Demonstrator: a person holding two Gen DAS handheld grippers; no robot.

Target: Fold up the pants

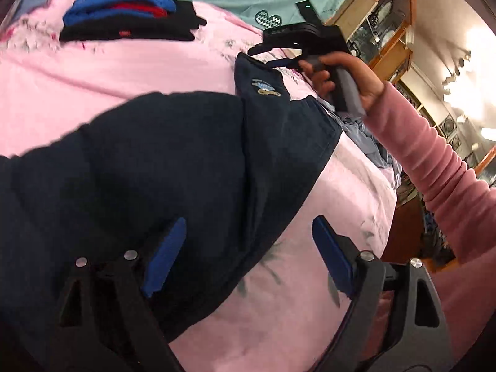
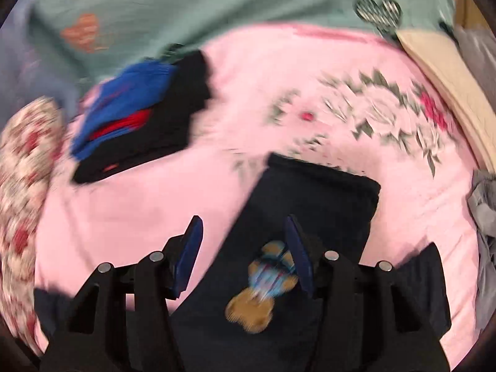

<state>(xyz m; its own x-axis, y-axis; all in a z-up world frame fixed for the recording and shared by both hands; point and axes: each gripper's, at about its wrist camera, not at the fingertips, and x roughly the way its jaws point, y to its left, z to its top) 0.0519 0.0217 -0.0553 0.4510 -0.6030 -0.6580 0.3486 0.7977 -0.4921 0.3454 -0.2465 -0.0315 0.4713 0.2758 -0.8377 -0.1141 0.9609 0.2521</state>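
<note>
From the left wrist, the left tool [image 1: 245, 248] hangs released over the navy pants [image 1: 148, 167] spread flat on the pink bed [image 1: 93, 93] for folding; from the right wrist, the right tool [image 2: 245, 254] gapes unclenched above their embroidered patch [image 2: 263, 282], gripping nothing.

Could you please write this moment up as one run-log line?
pants: navy, flat on pink sheet | left hand-held gripper: open above pants edge | right hand-held gripper: open, empty | folded stack: behind

Pink floral bedspread [image 2: 310, 77]; teal sheet [image 2: 248, 0] behind; wooden glass-front cabinets [image 1: 387, 31]; bright lamps [image 1: 477, 40].
</note>
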